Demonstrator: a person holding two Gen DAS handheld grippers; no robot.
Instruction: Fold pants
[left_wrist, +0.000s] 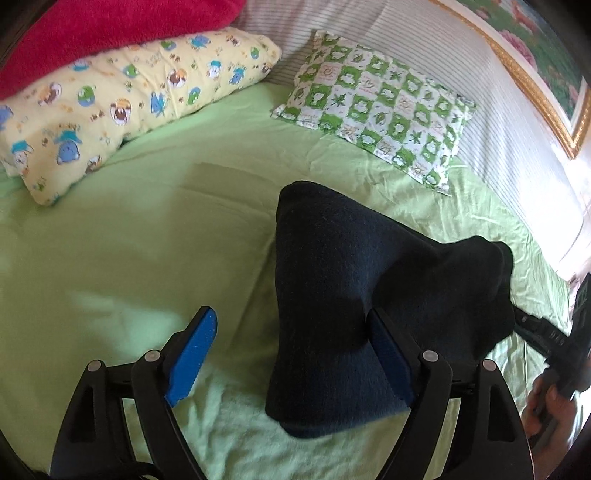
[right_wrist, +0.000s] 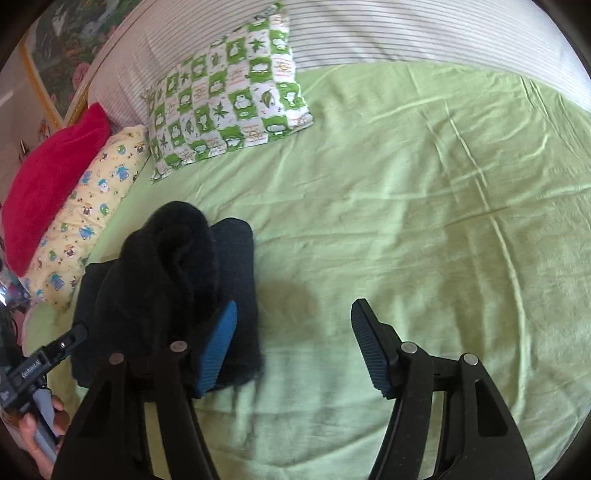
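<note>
— Where the green sheet (left_wrist: 140, 236) covers the bed, what lies on it, going from the biggest thing down?

— The sheet itself fills most of both views, wrinkled toward the far side in the right wrist view (right_wrist: 443, 192). Behind it runs a striped headboard cushion (left_wrist: 424, 48), with a gold-framed picture (left_wrist: 535, 74) above. Next in size come a red blanket (left_wrist: 110, 33) and a yellow pillow with cartoon animals (left_wrist: 122, 107) lying beneath it, then a green-and-white checked pillow (left_wrist: 376, 107) propped against the striped cushion.

— And the pants?

— The dark navy pants (left_wrist: 332, 288) sit folded in a thick bundle on the sheet, well in front of the checked pillow. In the right wrist view the bundle (right_wrist: 166, 280) lies to the left, with one bunched, rounded layer heaped on a flatter folded layer beneath.

— How do the claws stand?

— The left gripper (left_wrist: 291, 354) has its blue-padded fingers spread wide. The bundle lies between them, against the right-hand pad, while the left-hand pad stands apart from the cloth, so nothing is clamped. The right gripper (right_wrist: 293, 347) is likewise spread wide, above bare sheet. Its left-hand pad overlaps the edge of the bundle, though whether it touches cannot be told, and its other pad is well clear.

— Anything smaller?

— A hand (right_wrist: 40, 432) holding the left gripper's handle shows at the lower left edge.
</note>
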